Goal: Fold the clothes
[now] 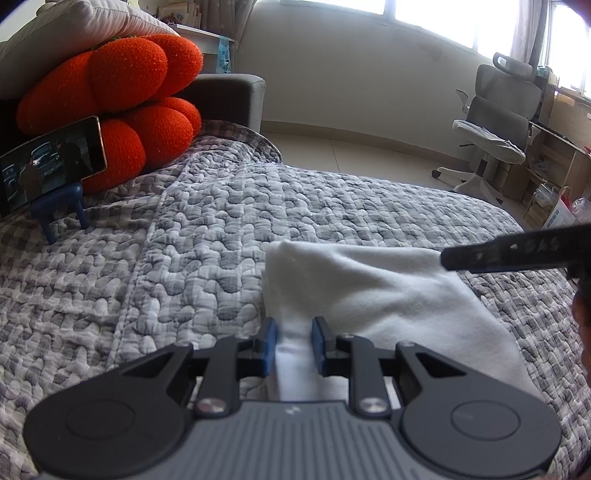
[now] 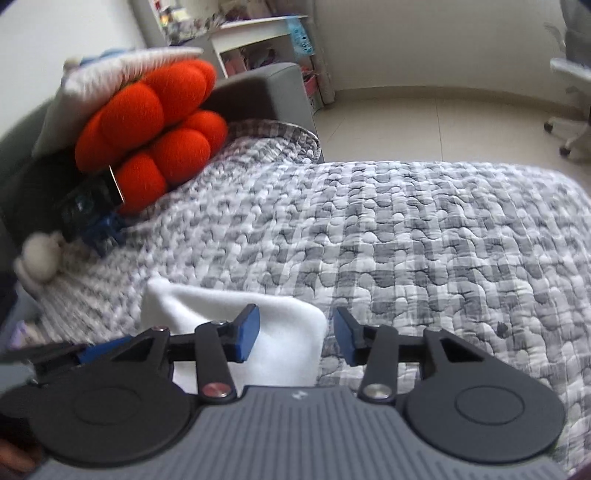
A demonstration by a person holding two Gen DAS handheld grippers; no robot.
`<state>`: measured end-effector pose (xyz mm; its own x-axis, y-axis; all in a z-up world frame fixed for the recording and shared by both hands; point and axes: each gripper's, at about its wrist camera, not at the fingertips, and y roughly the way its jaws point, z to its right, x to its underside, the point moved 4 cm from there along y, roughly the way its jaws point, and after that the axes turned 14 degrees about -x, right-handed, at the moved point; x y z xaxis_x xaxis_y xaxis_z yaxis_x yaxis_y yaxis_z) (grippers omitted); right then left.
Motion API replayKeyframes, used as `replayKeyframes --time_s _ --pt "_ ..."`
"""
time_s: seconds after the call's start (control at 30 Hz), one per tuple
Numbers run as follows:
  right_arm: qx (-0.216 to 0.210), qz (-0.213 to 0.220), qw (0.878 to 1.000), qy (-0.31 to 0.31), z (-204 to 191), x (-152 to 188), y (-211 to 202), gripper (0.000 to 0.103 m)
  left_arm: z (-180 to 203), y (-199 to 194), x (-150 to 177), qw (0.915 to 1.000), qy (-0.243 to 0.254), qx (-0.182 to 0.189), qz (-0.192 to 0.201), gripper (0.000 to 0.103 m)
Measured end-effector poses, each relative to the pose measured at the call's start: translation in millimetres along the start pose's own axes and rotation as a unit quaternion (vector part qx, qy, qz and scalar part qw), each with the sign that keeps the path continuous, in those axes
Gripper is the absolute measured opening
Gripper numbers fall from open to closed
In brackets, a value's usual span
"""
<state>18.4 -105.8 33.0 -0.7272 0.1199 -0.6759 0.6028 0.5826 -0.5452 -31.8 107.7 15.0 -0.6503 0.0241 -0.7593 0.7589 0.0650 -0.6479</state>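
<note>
Two grippers are over the bed, and both are mine. My left gripper (image 1: 293, 345) has its blue pads close together on a raised ridge of the white cloth (image 1: 373, 291), pinching a fold of it that runs between the fingers back toward the gripper body. In the left wrist view the rest of the cloth spreads forward and to the right across the grey-and-white quilt (image 1: 184, 258), with a soft upright corner at its far left end. One dark finger of my right gripper (image 1: 517, 253) reaches in from the right edge of that view, its tip at the cloth's far right edge; I cannot tell whether it touches.

From the right wrist view, my right gripper (image 2: 295, 338) stands wide open with nothing between its pads. Its left pad lies over the cloth (image 2: 229, 306), its right pad over bare quilt (image 2: 443, 240), and the cloth's right edge falls in the gap between them. My left gripper (image 2: 55, 356) shows at the lower left of this view, blurred.

At the head of the bed an orange lobed cushion (image 1: 110, 96) leans under a pale pillow (image 1: 74, 33). A phone (image 1: 51, 166) with a lit screen sits on a small blue stand (image 1: 61, 210) in front of the cushion. A grey office chair (image 1: 495, 122) stands on the tiled floor (image 1: 351, 147) beyond the bed.
</note>
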Motion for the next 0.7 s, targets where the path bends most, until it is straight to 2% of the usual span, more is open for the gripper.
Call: replayKeyframes --time_s 0.07,0.13,0.27,0.47,0.57,0.7 --pt "-0.015 0.008 1.000 0.026 7 -3 -8 0.051 0 0 0 1.0000 -0.001 0.001 -0.001 0.022" --pt "-0.030 0.015 0.998 0.056 15 -5 -15 0.051 -1 0 0 1.0000 -0.003 0.002 -0.002 0.023" --pt "-0.066 0.008 0.990 0.126 32 0 -23 0.059 -2 1 0 1.0000 -0.006 0.004 -0.005 0.025" --pt "-0.132 -0.054 0.974 0.173 30 20 -22 0.062 -5 1 0 0.9998 -0.016 0.010 -0.010 0.025" --pt "-0.137 -0.082 0.967 0.197 30 29 -14 0.062 -5 1 0 0.9997 -0.019 0.013 -0.012 0.026" --pt "-0.155 -0.089 0.962 0.205 21 34 -10 0.064 -7 3 0 0.9995 -0.024 0.016 -0.015 0.027"
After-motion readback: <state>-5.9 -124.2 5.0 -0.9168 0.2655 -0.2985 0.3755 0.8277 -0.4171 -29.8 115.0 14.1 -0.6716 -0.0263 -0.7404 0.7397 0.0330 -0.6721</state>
